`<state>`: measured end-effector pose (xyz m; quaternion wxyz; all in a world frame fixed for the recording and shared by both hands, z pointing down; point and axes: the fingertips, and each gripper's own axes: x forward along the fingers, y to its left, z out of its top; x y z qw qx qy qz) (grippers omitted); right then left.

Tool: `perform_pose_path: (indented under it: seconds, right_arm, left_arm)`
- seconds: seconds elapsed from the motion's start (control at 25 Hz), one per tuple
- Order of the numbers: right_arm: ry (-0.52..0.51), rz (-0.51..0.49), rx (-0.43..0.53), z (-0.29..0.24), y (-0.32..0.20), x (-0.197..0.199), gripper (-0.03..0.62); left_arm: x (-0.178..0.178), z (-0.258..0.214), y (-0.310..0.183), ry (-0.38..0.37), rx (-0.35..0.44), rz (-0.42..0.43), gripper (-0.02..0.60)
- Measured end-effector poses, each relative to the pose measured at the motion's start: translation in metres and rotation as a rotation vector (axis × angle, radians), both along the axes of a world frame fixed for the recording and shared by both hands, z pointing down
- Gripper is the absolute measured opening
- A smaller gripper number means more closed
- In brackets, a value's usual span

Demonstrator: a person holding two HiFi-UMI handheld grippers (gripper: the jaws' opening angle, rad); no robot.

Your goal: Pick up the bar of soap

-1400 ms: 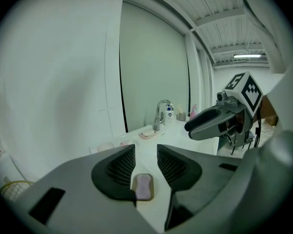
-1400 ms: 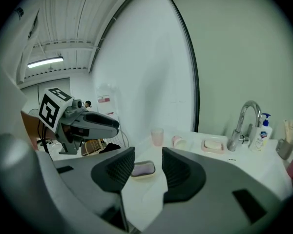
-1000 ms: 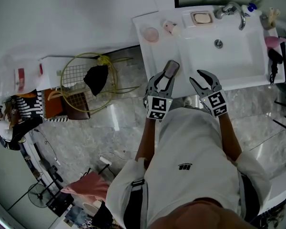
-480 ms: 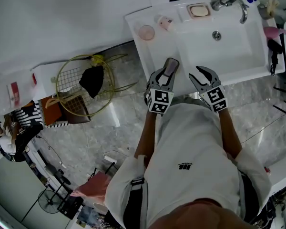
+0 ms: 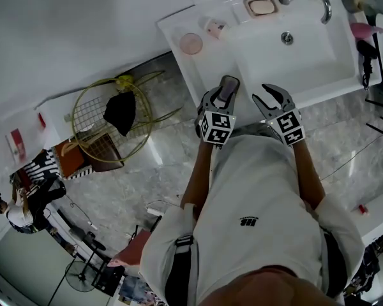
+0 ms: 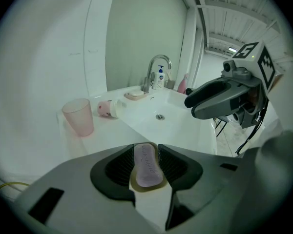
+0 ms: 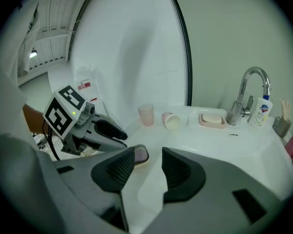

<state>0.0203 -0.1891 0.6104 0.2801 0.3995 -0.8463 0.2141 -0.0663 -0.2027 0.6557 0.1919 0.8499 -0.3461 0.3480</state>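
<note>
Soap bar (image 5: pixel 228 88) is pinched along its long sides in the left gripper (image 6: pixel 146 155), over the sink (image 5: pixel 319 56) front edge. Right gripper (image 7: pixel 147 164) is wide open, empty. Probably light, stiff and slick, so squeeze mid-length.

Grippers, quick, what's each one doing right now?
Left gripper: closed on the soap.
Right gripper: open, holding nothing.

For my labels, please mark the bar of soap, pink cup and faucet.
bar of soap (image 6: pixel 147 165), left gripper view, top face
pink cup (image 6: pixel 78 117), left gripper view, side wall
faucet (image 7: pixel 239 99), right gripper view, upright pipe
</note>
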Motion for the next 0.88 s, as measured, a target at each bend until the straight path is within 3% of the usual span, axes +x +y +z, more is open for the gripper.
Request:
perform_pose_path:
  seconds: [0.44, 0.88]
  right_arm:
    - [0.022, 0.034, -0.032, 0.009, -0.006, -0.011, 0.189]
    - [0.035, 0.033, -0.042, 0.013, -0.005, -0.007, 0.189]
  left_arm:
    - [0.007, 0.026, -0.002, -0.005, -0.084, 0.070, 0.178]
    - [0.010, 0.048, -0.002, -0.051, -0.115, 0.079, 0.190]
